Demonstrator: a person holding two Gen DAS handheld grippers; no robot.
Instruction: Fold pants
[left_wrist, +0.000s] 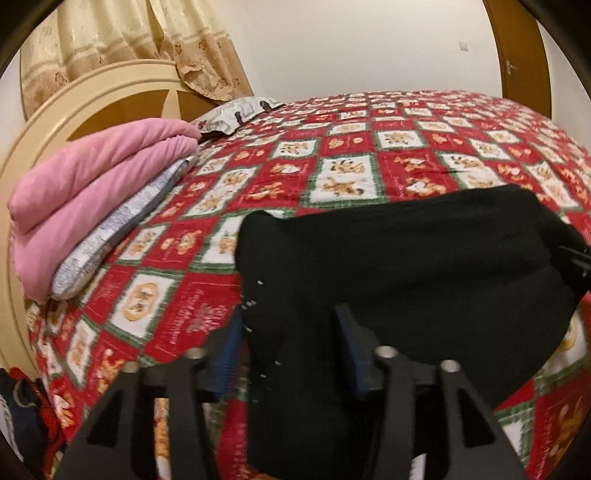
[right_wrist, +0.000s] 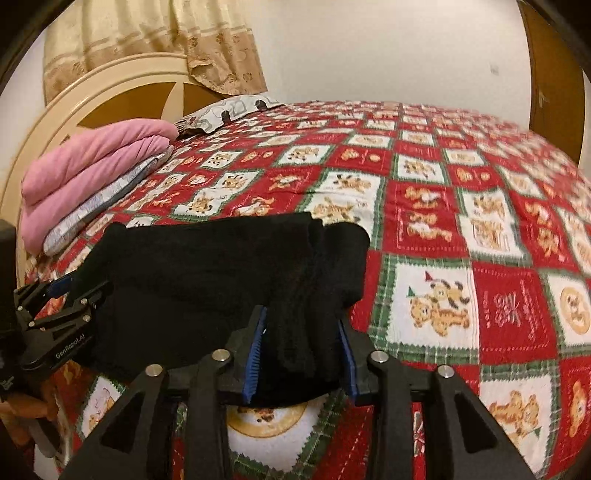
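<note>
Black pants hang stretched between my two grippers, held up over the red patchwork bedspread. My left gripper is shut on the pants' left end, which droops down between the blue-padded fingers. My right gripper is shut on the pants at their right end, the cloth bunched between its blue pads. The left gripper also shows in the right wrist view at the left, gripping the cloth. The right gripper shows at the right edge of the left wrist view.
A folded pink blanket lies on a grey-white pillow at the left by the cream headboard. Another pillow lies at the far side. Beige curtains hang behind. Clothes lie at the lower left.
</note>
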